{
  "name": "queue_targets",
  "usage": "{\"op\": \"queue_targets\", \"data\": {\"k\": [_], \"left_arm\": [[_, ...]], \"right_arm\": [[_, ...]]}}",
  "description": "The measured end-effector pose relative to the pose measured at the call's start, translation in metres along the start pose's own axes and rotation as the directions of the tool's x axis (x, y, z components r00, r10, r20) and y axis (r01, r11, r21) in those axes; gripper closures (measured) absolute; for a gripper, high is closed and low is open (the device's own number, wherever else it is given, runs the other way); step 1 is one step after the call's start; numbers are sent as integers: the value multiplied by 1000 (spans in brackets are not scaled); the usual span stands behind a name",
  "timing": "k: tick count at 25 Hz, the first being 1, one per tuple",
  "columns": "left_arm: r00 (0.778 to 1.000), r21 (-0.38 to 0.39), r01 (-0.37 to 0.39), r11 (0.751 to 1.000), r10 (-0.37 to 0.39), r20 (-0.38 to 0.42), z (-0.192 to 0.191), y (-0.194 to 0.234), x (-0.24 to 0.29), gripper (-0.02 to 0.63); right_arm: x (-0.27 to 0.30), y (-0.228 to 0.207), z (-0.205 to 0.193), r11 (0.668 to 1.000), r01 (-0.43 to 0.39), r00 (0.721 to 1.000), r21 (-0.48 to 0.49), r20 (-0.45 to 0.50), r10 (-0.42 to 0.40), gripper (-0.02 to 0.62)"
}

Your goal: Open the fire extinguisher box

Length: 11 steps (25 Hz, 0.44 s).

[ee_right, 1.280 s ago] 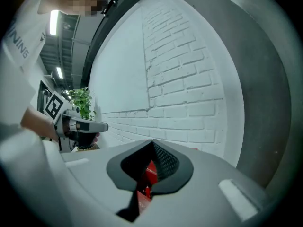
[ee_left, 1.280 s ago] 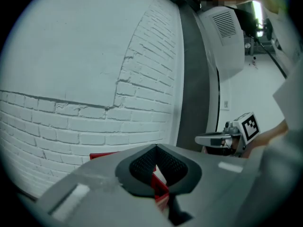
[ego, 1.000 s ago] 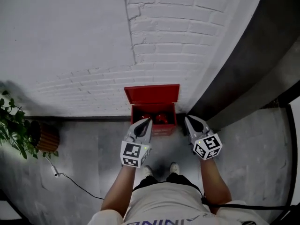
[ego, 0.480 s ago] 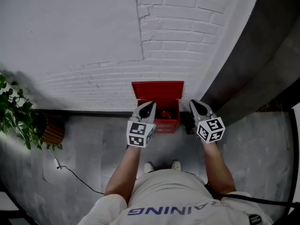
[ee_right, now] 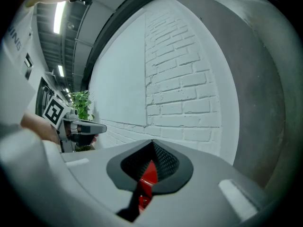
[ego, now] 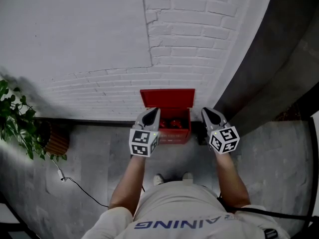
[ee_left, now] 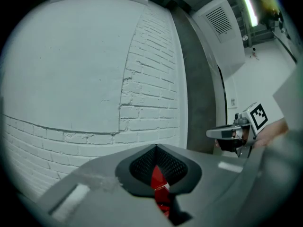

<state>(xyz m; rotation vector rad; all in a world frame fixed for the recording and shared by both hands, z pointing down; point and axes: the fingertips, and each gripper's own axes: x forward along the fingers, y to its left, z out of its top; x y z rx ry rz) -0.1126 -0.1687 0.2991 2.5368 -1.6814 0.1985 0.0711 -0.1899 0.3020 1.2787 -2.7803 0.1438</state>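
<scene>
A white-painted brick wall (ego: pixel 99 44) filled the upper part of the head view, and a grey concrete floor (ego: pixel 94 168) lay at its foot. On the right a dark grey column (ego: pixel 279 49) stood against the wall. A green leafy plant (ego: pixel 15 123) in a brown ribbed pot (ego: pixel 57 142) stood at the far left, near the wall, and a thin black cable (ego: pixel 75 188) ran over the floor below it.

The red metal fire extinguisher box (ego: pixel 175 133) stood on the floor, touching the foot of the wall, just beside the dark column. Its red lid (ego: pixel 167 98) was raised and stood upright against the bricks, so the box was open. Inside, red rounded things (ego: pixel 170 124) showed, too small to tell exactly.

The person stood in front of the box and held the 2 tools over it. The left gripper (ego: pixel 152 113) hung above the left edge of the box, and the right gripper (ego: pixel 209 114) hung above the right edge, near the column. Each carried its white cube with black square markers (ego: pixel 143 142) at the back, toward the person.

In the left gripper view the 2 jaws were together at the tips, with nothing between them; only a piece of the red box showed through the narrow gap lower down. In the right gripper view it was the same: the jaws were pressed together, empty, with red showing behind the gap. Neither tool touched the box. The toes of 2 light shoes (ego: pixel 158 179) showed on the floor under the arms.
</scene>
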Motion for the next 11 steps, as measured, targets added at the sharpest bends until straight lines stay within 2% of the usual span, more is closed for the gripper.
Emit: {"op": "queue_targets", "data": {"k": [11], "left_arm": [[1000,3,-9,1000,9,14,6,4,-6,600]], "right_arm": [[-4,4,5,1000,1,1000,-14,9,0,591]]}}
